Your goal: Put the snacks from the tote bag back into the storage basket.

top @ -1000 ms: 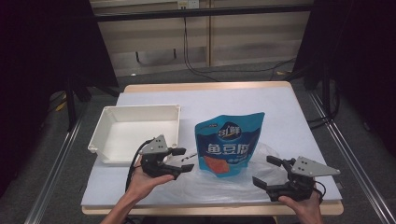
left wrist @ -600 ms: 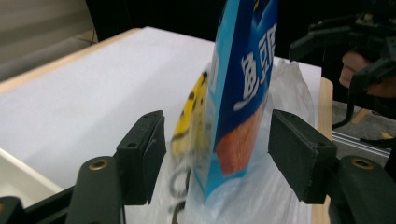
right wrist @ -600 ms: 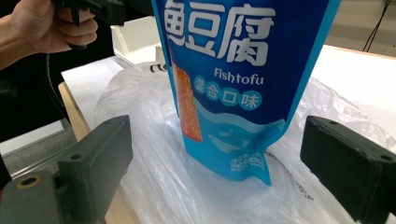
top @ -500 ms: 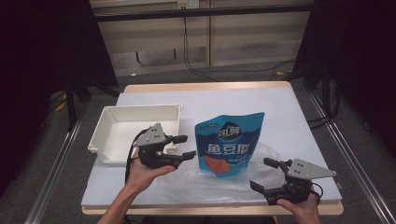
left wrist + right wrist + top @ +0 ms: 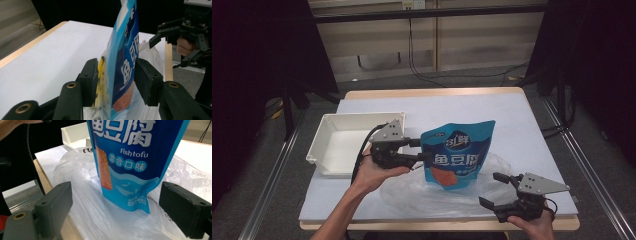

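Blue pouch [image 5: 456, 155] stands upright near the table's [image 5: 512, 125] middle, toward the front edge, its bottom over a clear plastic bag [image 5: 432, 192] spread flat along the front edge. Left tool [image 5: 419, 151] holds pouch by its left side edge; jaws have just been closing, and in the left gripper view both pads sit against the pouch [image 5: 123, 62], one on each face. Right tool [image 5: 495, 190] is near the front right corner, just beside the bag's right end, jaws wide with nothing between them; in the right gripper view, pouch [image 5: 130, 160] and bag [image 5: 85, 202] lie ahead of the spread jaws, untouched. White tray [image 5: 324, 145] sits at the left edge, just behind left hand [image 5: 374, 172].
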A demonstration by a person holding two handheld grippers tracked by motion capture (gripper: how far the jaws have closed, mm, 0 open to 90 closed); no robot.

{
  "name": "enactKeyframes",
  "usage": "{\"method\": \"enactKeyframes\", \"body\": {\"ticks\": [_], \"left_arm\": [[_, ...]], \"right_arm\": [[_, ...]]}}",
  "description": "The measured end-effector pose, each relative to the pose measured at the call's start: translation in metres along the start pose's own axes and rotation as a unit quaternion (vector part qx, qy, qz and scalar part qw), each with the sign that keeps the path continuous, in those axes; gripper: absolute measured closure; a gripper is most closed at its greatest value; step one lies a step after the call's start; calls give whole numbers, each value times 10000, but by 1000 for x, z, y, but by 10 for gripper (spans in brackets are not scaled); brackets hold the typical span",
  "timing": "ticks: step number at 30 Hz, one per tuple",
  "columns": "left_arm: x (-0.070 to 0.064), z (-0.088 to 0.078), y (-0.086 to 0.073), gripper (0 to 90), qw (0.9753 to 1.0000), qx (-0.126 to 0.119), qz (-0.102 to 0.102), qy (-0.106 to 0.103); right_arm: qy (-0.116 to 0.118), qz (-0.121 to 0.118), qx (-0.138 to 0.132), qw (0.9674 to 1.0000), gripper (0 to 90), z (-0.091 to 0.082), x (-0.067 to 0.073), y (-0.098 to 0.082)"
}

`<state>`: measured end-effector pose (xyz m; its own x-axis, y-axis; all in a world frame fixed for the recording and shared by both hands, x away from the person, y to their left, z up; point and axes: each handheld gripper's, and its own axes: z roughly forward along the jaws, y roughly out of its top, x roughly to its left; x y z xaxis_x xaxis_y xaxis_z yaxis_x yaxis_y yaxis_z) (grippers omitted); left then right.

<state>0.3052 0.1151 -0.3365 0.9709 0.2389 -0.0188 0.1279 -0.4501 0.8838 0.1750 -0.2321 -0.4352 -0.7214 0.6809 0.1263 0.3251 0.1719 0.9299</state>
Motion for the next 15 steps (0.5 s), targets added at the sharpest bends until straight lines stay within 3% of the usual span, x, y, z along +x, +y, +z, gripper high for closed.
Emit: {"method": "enactKeyframes", "body": {"ticks": [3,7,10,15], "left_arm": [[2,4,8,624,9999,147,34,22],[6,11,14,646,9994,324,-7,-110],[8,15,20,651,9986,447,96,-268],[11,21,30,623,9964,621,102,-571]], "right_arm": [[26,-10,46,10000,118,1,-1,0],[71,-48,136,9999,118,3,0,-1],[66,-58,176,9998,118,4,0,-1],[89,-40,126,9999,117,2,-2,-1]]}}
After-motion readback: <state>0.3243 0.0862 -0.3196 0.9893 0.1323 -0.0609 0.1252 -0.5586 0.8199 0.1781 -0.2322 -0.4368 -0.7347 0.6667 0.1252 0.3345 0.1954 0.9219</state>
